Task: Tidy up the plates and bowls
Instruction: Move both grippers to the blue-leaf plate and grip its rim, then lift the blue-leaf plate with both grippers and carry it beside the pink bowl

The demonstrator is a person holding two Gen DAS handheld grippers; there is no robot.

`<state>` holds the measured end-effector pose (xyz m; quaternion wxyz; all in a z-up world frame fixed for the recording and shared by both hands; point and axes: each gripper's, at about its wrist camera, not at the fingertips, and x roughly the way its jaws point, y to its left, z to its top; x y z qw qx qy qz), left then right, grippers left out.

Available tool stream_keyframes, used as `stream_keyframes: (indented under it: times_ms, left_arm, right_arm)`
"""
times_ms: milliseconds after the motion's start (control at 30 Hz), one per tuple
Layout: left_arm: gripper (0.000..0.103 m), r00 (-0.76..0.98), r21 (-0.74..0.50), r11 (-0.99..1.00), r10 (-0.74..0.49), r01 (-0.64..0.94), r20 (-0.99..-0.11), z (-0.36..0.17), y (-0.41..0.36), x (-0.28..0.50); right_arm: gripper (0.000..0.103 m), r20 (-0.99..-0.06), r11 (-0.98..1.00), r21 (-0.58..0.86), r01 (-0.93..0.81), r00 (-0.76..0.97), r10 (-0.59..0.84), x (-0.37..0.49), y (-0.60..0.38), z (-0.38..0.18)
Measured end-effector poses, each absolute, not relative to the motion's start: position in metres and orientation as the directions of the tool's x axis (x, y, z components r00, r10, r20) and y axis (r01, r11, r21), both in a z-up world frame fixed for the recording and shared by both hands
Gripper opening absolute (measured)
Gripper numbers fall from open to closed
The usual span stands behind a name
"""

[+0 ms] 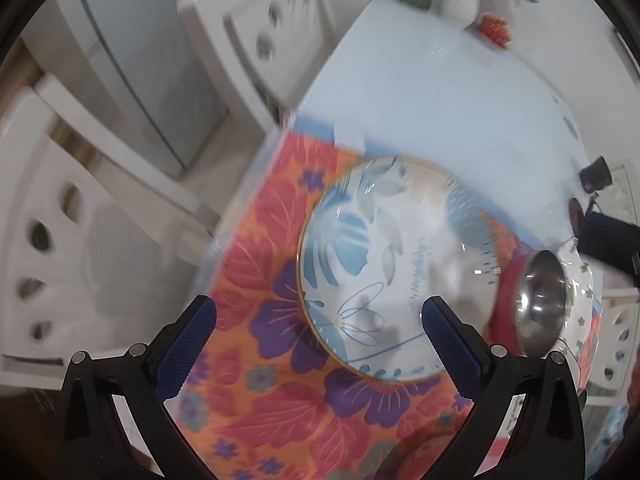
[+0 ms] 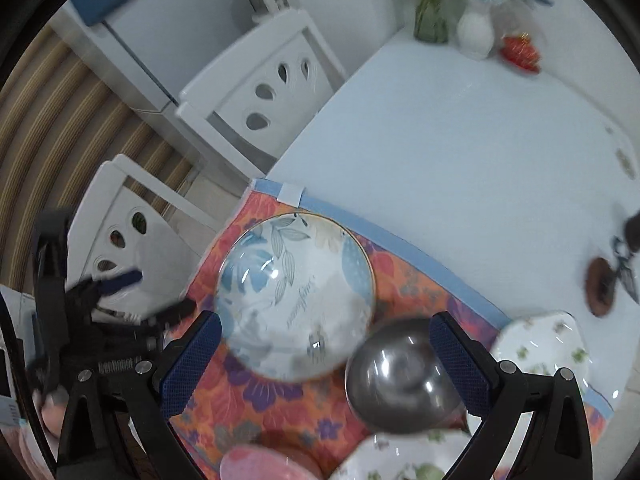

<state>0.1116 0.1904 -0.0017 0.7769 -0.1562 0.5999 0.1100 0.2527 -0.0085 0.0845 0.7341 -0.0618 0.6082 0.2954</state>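
Observation:
A round plate with blue leaf print (image 1: 396, 268) (image 2: 296, 296) lies on an orange floral mat (image 1: 276, 400) (image 2: 276, 412). A shiny steel bowl (image 1: 540, 304) (image 2: 400, 376) sits to its right. White plates with green sprigs (image 2: 548, 348) (image 2: 404, 456) lie right of and in front of the bowl. A pink dish (image 2: 260, 464) is at the mat's near edge. My left gripper (image 1: 318, 334) is open and empty above the leaf plate's near left rim; it also shows in the right wrist view (image 2: 148, 292). My right gripper (image 2: 326, 352) is open and empty above the leaf plate and the steel bowl.
The pale table top (image 1: 440, 100) (image 2: 460, 160) stretches behind the mat. Vases of flowers (image 2: 474, 32) and a red object (image 2: 520, 50) stand at its far end. Scissors (image 2: 624, 268) and a brown disc (image 2: 600, 288) lie at right. White chairs (image 2: 272, 92) (image 1: 52, 240) stand along the left side.

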Motion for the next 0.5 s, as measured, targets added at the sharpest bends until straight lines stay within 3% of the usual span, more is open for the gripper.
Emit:
stream_keyframes:
  times_ms: [133,267,500]
  left_arm:
    - [0.101,0.202,-0.131,0.916,-0.056,-0.380,-0.978,-0.048,0.186,0.116]
    - [0.099,0.167,-0.154,0.900,-0.092,-0.407,-0.982,-0.078,0.184,0.117]
    - [0.103,0.201,-0.112,0.905,-0.030,-0.411,-0.979,-0.083,0.172,0.120]
  right_arm:
    - [0.102,-0.955,0.843,0.262,-0.471,-0.004,0.295,0.283,0.024,0.024]
    - [0.089,-0.961,0.852,0.274,-0.446,-0.104,0.255,0.295,0.039,-0.025]
    - [0.081,-0.941,0.848,0.338,-0.408,-0.180,0.288,0.295,0.034,-0.053]
